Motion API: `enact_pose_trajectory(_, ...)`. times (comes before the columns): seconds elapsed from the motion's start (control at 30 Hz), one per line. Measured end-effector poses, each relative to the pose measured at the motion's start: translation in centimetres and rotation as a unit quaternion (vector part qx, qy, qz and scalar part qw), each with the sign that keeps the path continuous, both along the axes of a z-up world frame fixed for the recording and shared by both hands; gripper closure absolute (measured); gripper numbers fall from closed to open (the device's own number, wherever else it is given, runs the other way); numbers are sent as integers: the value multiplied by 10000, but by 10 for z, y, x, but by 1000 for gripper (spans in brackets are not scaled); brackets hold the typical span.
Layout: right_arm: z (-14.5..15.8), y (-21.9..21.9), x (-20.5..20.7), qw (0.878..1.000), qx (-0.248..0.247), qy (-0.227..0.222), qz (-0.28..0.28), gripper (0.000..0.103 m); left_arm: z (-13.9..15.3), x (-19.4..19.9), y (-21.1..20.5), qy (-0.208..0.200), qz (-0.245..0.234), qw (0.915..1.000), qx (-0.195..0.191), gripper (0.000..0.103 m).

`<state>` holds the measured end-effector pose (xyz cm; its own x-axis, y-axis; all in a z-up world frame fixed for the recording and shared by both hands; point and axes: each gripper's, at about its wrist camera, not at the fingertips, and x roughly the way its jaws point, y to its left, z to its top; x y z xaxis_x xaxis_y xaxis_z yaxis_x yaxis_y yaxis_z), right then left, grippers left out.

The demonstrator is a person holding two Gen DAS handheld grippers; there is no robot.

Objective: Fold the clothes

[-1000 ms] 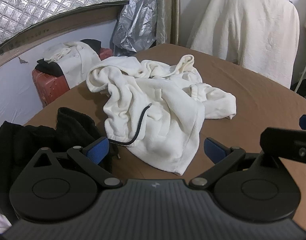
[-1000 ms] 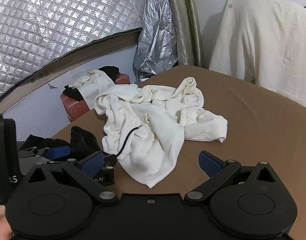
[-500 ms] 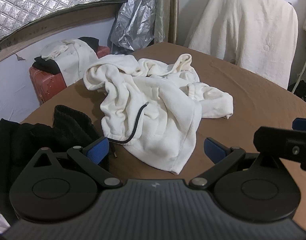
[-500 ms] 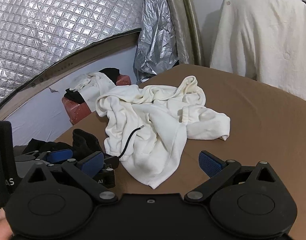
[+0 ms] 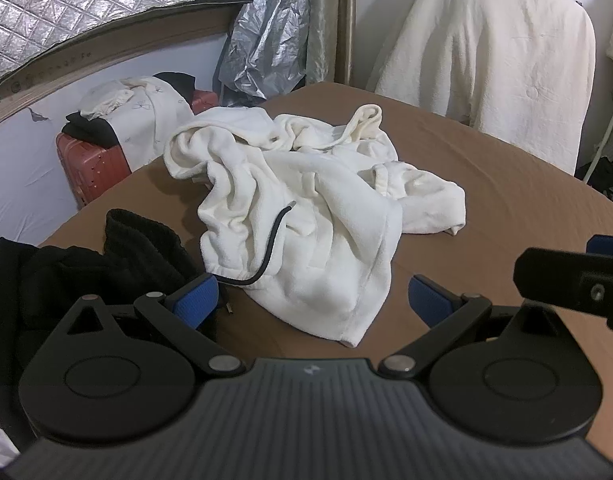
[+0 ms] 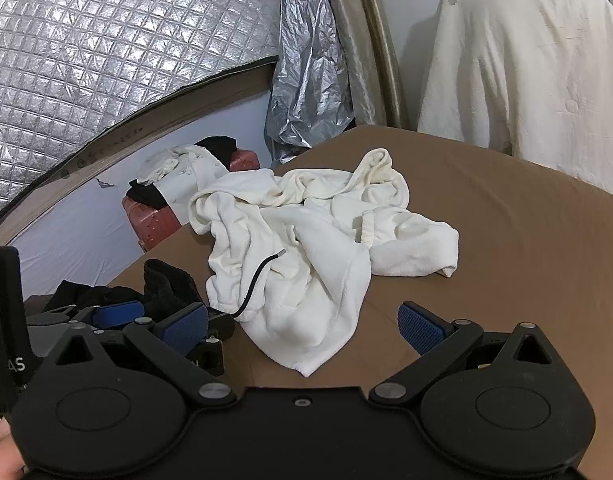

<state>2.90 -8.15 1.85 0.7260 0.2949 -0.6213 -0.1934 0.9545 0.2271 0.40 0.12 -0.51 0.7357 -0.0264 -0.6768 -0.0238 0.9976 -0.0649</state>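
A crumpled cream fleece hoodie lies in a heap on the brown table, with a black drawstring trailing over its near left edge. A black garment is bunched to its left. My left gripper hangs open just short of the hoodie's near hem, holding nothing. My right gripper is open too, above the hem's near corner. The left gripper shows at the lower left of the right wrist view.
A chair draped with cream cloth stands behind the table. A red suitcase piled with white and black clothes sits to the left, beside silver foil sheeting.
Both grippers have edged a little forward and to the right toward the hoodie. The jaws have stayed open and the clothes have not moved.
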Motion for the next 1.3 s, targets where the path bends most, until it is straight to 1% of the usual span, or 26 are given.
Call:
enact_pose_trajectory(0.13,-2,1,1,10000,5,39,0,0,-2,2,0,48,17,10000,-21,0)
enact_pose_trajectory(0.27,-2,-2,1,9996,242,125,27,0,-3,3,1,-34,49,10000,-46,0)
enact_pose_trajectory(0.37,-2,-2,2,9996,266,70,-15,0,-4,3,2,-239,129,9996,-22,0)
enact_pose_trajectory(0.47,-4,-5,7,9993,372,101,-4,0,-12,12,6,-168,308,9994,19,0)
enact_pose_trajectory(0.5,-5,-6,11,9991,417,120,2,0,-14,14,10,-154,313,9994,-51,0)
enact_pose_trajectory(0.6,-13,-9,24,9984,548,123,43,0,-22,21,23,-217,353,9981,-457,0)
enact_pose_trajectory(0.67,-21,-10,32,9978,612,77,254,0,-30,29,33,-210,432,9960,-753,1)
enact_pose_trajectory(0.7,-25,-10,37,9977,580,62,335,2,-35,37,38,-140,457,9951,-865,1)
enact_pose_trajectory(0.73,-29,-10,43,9980,500,57,380,4,-40,47,42,6,525,9945,-910,1)
enact_pose_trajectory(0.77,-32,-10,48,9982,420,52,425,5,-44,59,47,184,700,9932,-914,3)
enact_pose_trajectory(0.83,-36,-11,63,9984,274,54,488,5,-49,79,57,339,1004,9903,-895,3)
enact_pose_trajectory(0.9,-33,-12,82,9983,62,10,583,5,-42,98,64,436,1106,9892,-863,4)
enact_pose_trajectory(0.97,-23,-12,100,9975,-297,-82,631,8,-19,108,65,328,1021,9922,-633,5)
enact_pose_trajectory(1.0,-15,-12,107,9968,-528,-170,577,11,-4,112,62,133,984,9942,-419,5)
enact_pose_trajectory(1.03,-7,-13,112,9954,-673,-289,615,11,12,115,58,-117,950,9953,-168,1)
enact_pose_trajectory(1.07,1,-16,115,9936,-751,-433,724,11,27,122,54,-306,900,9955,50,0)
enact_pose_trajectory(1.1,7,-17,120,9918,-835,-506,818,11,36,133,53,-350,843,9958,111,0)
enact_pose_trajectory(1.13,13,-17,127,9902,-925,-524,902,11,43,145,52,-342,787,9963,108,0)
enact_pose_trajectory(1.17,16,-18,137,9892,-989,-488,964,11,47,159,54,-301,737,9968,-20,0)
enact_pose_trajectory(1.23,16,-18,160,9886,-1022,-197,1085,11,47,177,60,-205,765,9963,-323,0)
enact_pose_trajectory(1.27,12,-19,172,9876,-1034,2,1182,11,43,180,63,-304,874,9946,-467,0)
enact_pose_trajectory(1.3,5,-19,184,9853,-1081,261,1299,12,37,178,67,-511,1022,9918,-564,0)
